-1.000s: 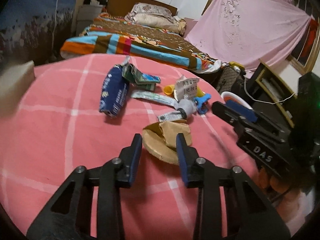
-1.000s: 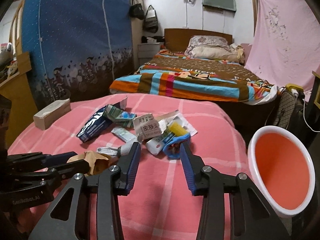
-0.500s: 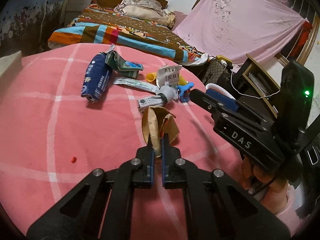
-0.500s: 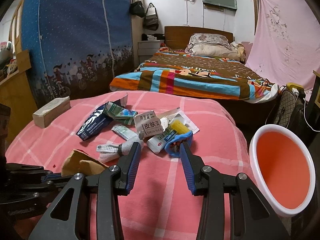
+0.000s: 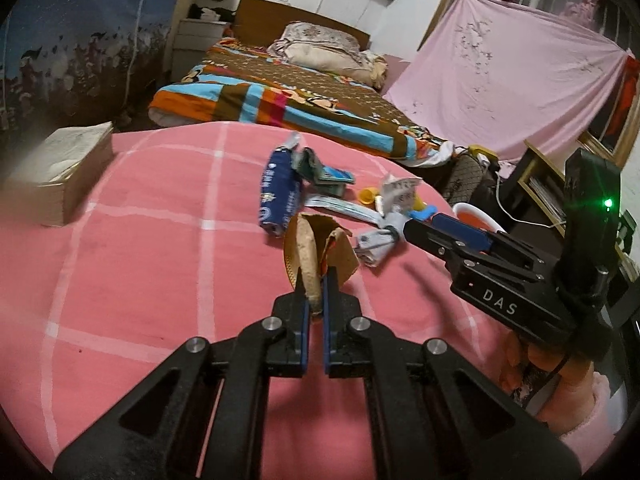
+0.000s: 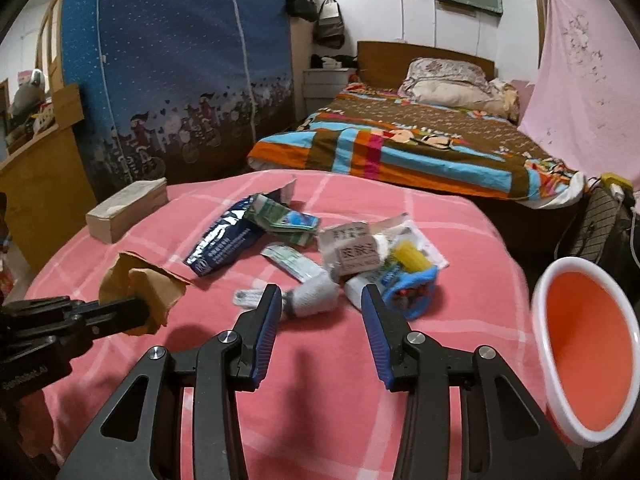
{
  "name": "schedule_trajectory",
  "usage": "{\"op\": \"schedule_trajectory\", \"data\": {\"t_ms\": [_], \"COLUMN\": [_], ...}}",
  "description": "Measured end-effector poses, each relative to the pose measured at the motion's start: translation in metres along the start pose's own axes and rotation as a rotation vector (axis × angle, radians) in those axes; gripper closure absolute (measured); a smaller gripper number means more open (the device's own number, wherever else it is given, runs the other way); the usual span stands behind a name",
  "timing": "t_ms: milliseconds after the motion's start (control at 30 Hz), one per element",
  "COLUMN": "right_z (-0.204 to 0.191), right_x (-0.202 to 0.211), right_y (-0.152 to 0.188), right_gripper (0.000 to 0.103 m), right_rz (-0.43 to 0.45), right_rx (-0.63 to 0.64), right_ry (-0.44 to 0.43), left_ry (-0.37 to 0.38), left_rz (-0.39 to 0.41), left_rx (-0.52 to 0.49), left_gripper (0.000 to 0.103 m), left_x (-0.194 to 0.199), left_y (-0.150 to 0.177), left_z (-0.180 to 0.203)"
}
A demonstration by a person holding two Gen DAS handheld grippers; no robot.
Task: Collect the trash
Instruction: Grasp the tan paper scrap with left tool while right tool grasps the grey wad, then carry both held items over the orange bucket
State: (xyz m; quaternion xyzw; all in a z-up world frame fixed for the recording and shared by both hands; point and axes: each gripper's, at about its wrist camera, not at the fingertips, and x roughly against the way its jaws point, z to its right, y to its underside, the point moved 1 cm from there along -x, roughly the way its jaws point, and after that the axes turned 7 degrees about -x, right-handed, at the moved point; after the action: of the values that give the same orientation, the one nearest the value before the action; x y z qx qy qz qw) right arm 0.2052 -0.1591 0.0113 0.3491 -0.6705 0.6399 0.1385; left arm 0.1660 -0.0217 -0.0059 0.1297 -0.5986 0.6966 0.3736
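My left gripper [image 5: 314, 280] is shut on a crumpled brown paper scrap [image 5: 310, 248] and holds it above the pink checked table cover [image 5: 140, 264]; the scrap also shows at the left of the right wrist view [image 6: 140, 284]. A trash heap lies beyond: a blue packet [image 6: 224, 244], green wrappers [image 6: 284, 220], a white tube [image 6: 308, 300], a small printed box [image 6: 352, 252], a yellow and blue item [image 6: 412, 276]. My right gripper [image 6: 318, 304] is open and empty, just short of the white tube. It shows at the right of the left wrist view [image 5: 460, 236].
A white basin with an orange inside [image 6: 580, 360] sits off the table's right edge. A tissue box [image 6: 128, 208] stands at the table's far left. A bed with a striped blanket [image 6: 400, 148] lies behind. A bag [image 6: 600, 220] sits right of the table.
My left gripper closed on the brown paper scrap and lifted it off the table. My right gripper stayed open and moved slightly closer to the trash heap.
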Motion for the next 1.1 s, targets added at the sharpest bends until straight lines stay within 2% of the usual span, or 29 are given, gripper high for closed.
{"op": "schedule_trajectory", "data": {"t_ms": [167, 333, 467, 533, 733, 867, 967, 1100], "right_z": [-0.006, 0.002, 0.008, 0.010, 0.014, 0.024, 0.039, 0.063], "right_x": [-0.022, -0.032, -0.027, -0.023, 0.013, 0.051, 0.081, 0.112], "right_y": [0.001, 0.003, 0.004, 0.004, 0.003, 0.000, -0.003, -0.001], "right_gripper": [0.059, 0.060, 0.074, 0.076, 0.077, 0.077, 0.077, 0.077], "right_rz": [-0.073, -0.119, -0.104, -0.087, 0.074, 0.266, 0.415, 0.583], "right_rx": [0.006, -0.039, -0.063, -0.073, -0.097, -0.123, -0.107, -0.090], "right_ry": [0.003, -0.034, -0.067, -0.088, -0.127, -0.149, -0.077, 0.090], "left_ry": [-0.023, -0.043, -0.048, -0.052, -0.076, -0.072, -0.048, 0.005], "left_rz": [-0.020, -0.041, -0.043, -0.036, 0.048, 0.132, 0.209, 0.294], "left_rx": [0.022, 0.030, 0.033, 0.027, -0.031, -0.080, -0.142, -0.224], "left_gripper": [0.103, 0.103, 0.103, 0.103, 0.103, 0.103, 0.103, 0.103], "left_x": [-0.005, -0.009, -0.008, -0.006, 0.007, 0.012, 0.011, 0.004], "left_y": [0.000, 0.003, 0.005, 0.006, 0.003, -0.007, -0.021, -0.039], "left_z": [-0.007, -0.007, -0.007, -0.005, 0.010, 0.028, 0.053, 0.089]}}
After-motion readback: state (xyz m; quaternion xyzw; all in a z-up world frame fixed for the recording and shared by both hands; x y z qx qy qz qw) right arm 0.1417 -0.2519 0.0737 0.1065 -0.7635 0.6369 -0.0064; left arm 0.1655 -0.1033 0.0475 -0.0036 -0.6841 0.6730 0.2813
